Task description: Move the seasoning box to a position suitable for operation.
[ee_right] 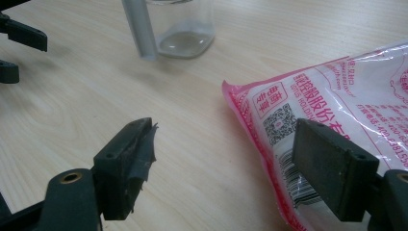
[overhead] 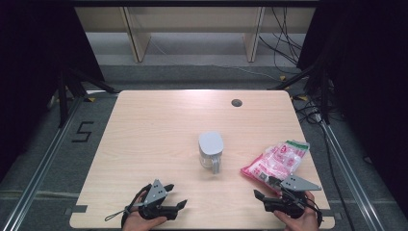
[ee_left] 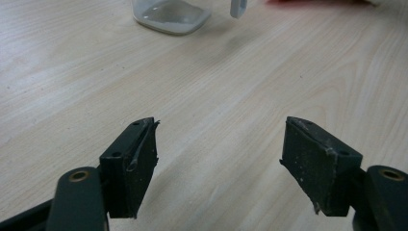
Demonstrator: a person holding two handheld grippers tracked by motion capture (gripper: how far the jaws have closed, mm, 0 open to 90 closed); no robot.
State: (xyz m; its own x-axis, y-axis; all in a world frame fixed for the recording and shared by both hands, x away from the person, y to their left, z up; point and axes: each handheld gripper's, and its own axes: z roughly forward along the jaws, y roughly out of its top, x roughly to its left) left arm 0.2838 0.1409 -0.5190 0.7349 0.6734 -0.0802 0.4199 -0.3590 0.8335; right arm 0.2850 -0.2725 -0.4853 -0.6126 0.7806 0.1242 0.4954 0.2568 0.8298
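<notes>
A clear jug (overhead: 211,153) with a grey lid and a grey handle stands upright near the middle of the wooden surface (overhead: 159,130), well ahead of both tongs and between them, its handle turned toward the person's edge. In the right gripper view the jug (ee_right: 185,26) shows see-through walls and a bare bottom; whether it holds any liquid cannot be told. A pink and white printed plastic bag (overhead: 276,161) lies flat to the right of the jug, apart from it, and reaches back toward the right tongs (overhead: 265,197). Those tongs are held low at the near right corner of the surface, jaws spread wide and grasping nothing; in the right gripper view the bag (ee_right: 337,110) lies just beyond and partly behind the right-hand jaw, while the other jaw is over bare wood. The left tongs (overhead: 175,196) are held at the near left of the surface, also released, jaws wide apart with only wood grain between them; in the left gripper view the jug's base (ee_left: 171,14) sits far ahead at the top edge. A hand (overhead: 144,222) grips each tool from the bottom edge
</notes>
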